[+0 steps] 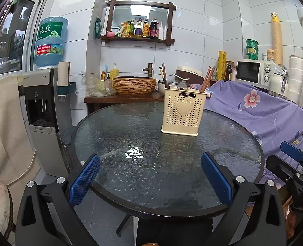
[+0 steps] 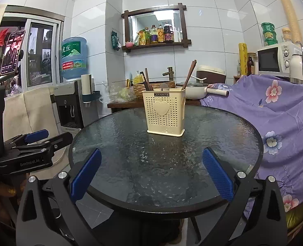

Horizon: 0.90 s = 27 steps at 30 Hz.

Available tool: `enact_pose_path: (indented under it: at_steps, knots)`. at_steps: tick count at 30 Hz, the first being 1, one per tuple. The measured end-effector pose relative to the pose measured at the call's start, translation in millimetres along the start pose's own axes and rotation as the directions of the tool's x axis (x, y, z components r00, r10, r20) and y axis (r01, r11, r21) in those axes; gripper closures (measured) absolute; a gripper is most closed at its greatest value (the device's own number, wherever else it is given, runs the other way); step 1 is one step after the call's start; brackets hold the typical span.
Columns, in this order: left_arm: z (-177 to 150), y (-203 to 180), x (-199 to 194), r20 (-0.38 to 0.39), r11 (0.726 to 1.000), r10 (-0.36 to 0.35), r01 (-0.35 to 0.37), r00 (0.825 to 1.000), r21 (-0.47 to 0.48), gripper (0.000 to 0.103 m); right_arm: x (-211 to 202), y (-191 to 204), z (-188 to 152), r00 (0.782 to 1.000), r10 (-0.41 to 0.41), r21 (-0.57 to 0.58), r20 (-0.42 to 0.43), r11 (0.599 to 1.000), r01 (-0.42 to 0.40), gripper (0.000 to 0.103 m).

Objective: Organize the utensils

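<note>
- The bench [image 1: 192, 186], a round top of rippled glass, fills the lower middle of both views. It is the largest hazard, I judge: it looks hard and slick, so a light thing pushed on it may slide rather than stay put, and a dropped utensil could skid off the edge.
- The holder [image 1: 183, 110], a cream perforated box with a heart on its front, stands upright on the bench, right of centre in the left view and just above centre in the right view [image 2: 165, 111]. It looks light and tall; a sideways knock could probably tip it and spill everything.
- Inside the holder, dark utensil handles [image 1: 164, 77] stand at its left side and brown chopsticks [image 1: 207, 79] lean out at its right. A pale round piece shows between them; I cannot tell what it is. The leaning sticks could catch on a passing finger.
- The left gripper [image 1: 150, 181], at the bottom of its view, is spread wide and holds nothing.
- The right gripper [image 2: 151, 176] is likewise spread wide and empty, well apart from the holder.
</note>
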<state>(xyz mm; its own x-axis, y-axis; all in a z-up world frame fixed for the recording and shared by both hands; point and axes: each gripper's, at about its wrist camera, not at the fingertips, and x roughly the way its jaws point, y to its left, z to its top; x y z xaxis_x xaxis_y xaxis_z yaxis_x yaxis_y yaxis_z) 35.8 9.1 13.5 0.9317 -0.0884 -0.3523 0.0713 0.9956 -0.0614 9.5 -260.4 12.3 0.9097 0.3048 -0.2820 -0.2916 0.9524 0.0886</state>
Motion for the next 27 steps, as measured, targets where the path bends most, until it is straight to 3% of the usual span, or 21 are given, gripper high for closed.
enact_pose_path:
  at_steps: [27]
  knots:
    - [-6.9, -2.1, 0.5, -0.021, 1.0, 0.003, -0.003, 1.0, 0.002, 0.006, 1.4, 1.4, -5.4, 1.0, 0.01, 0.007, -0.011, 1.0, -0.01, 0.006]
